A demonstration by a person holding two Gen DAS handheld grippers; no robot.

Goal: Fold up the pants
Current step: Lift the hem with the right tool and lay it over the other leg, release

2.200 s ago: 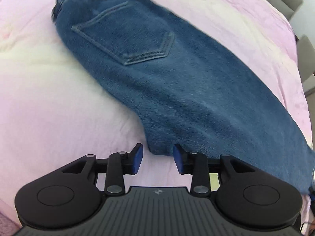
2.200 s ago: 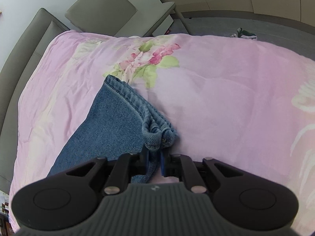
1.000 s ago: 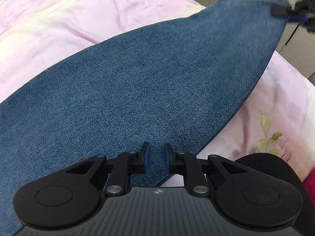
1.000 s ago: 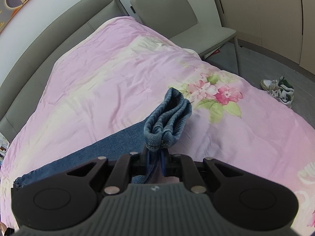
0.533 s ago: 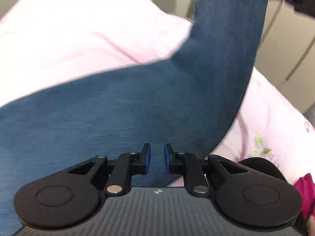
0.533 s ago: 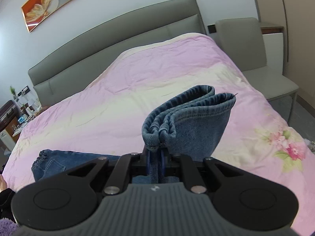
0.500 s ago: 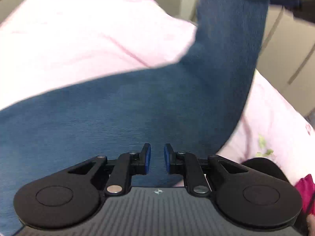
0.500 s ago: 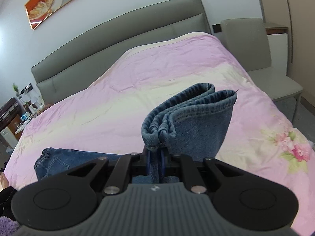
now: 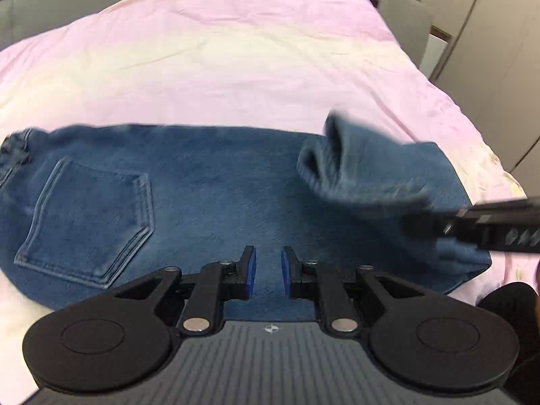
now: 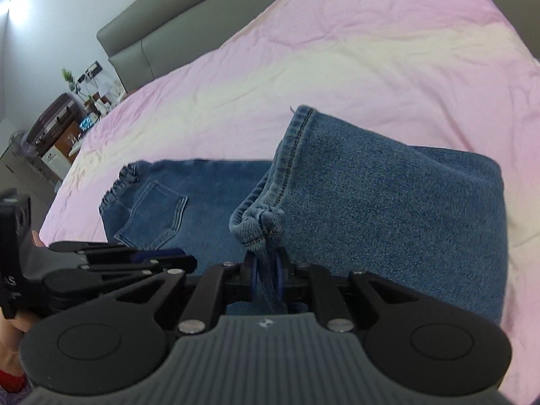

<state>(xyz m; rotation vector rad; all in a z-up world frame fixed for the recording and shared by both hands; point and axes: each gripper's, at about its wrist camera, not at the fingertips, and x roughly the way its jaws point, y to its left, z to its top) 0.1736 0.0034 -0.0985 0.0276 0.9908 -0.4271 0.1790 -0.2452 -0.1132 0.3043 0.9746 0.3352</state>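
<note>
Item: blue denim jeans (image 9: 216, 189), lying flat across a pink bedspread (image 9: 236, 67), back pocket (image 9: 87, 216) up, ahead and left of the left jaws. Change: the leg hems (image 10: 266, 216), half a second ago raised high over the bed, have swung down toward the seat; lengthwise fold judged about half done. Right gripper (image 10: 266, 271): jaws nearly closed, clamping the bunched hems, folded leg ahead and right of them. Left gripper (image 9: 267, 271): jaws narrowly parted, holding nothing, denim directly ahead and beneath. Surroundings: grey headboard (image 10: 152, 37) beyond.
</note>
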